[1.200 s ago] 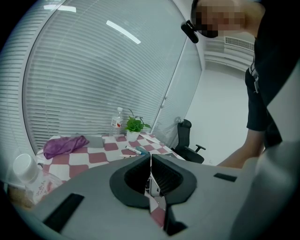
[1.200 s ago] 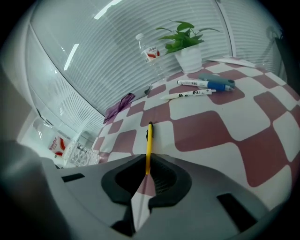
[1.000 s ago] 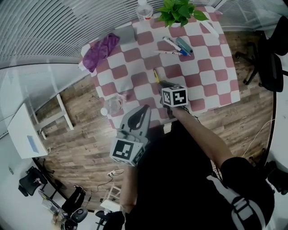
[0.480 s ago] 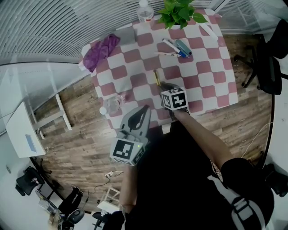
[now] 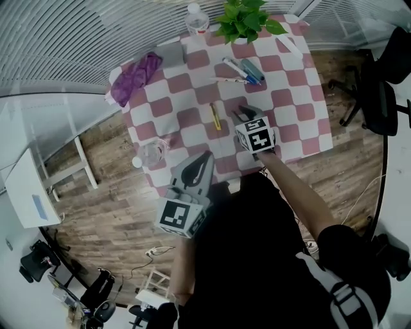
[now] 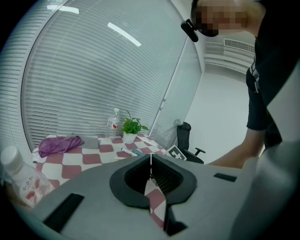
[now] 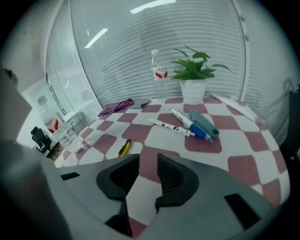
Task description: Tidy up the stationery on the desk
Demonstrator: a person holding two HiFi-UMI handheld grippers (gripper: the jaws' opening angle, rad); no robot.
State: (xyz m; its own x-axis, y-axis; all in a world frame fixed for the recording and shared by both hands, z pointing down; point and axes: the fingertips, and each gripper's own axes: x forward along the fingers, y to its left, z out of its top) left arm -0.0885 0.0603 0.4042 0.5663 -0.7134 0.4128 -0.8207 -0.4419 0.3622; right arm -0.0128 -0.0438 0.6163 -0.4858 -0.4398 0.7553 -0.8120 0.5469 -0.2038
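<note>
A yellow utility knife [image 5: 216, 117] [image 7: 123, 147] lies on the red-and-white checkered table [image 5: 192, 122], just left of my right gripper [image 5: 241, 113] [image 7: 147, 161]. Its jaws have just been opening and stand open with nothing between them, only cloth below. Farther back lie a white pen [image 7: 172, 127], a blue-tipped marker [image 7: 188, 124] and a grey-blue pen [image 7: 204, 123], seen as a cluster of pens [image 5: 239, 69] in the head view. My left gripper [image 5: 204, 156] [image 6: 151, 161] hovers over the table's near edge, shut and empty.
A potted plant [image 5: 247, 19] and a water bottle [image 5: 196, 18] stand at the far edge. A purple cloth [image 5: 135, 77] and a grey pad [image 5: 168, 53] lie far left. A glass [image 5: 154, 152] and small bottle [image 6: 21, 176] stand near left. An office chair [image 5: 379, 83] is right.
The right gripper drew away to the right from the yellow knife, rolled, and its jaws parted; the knife stays flat on the cloth. The left gripper stayed put.
</note>
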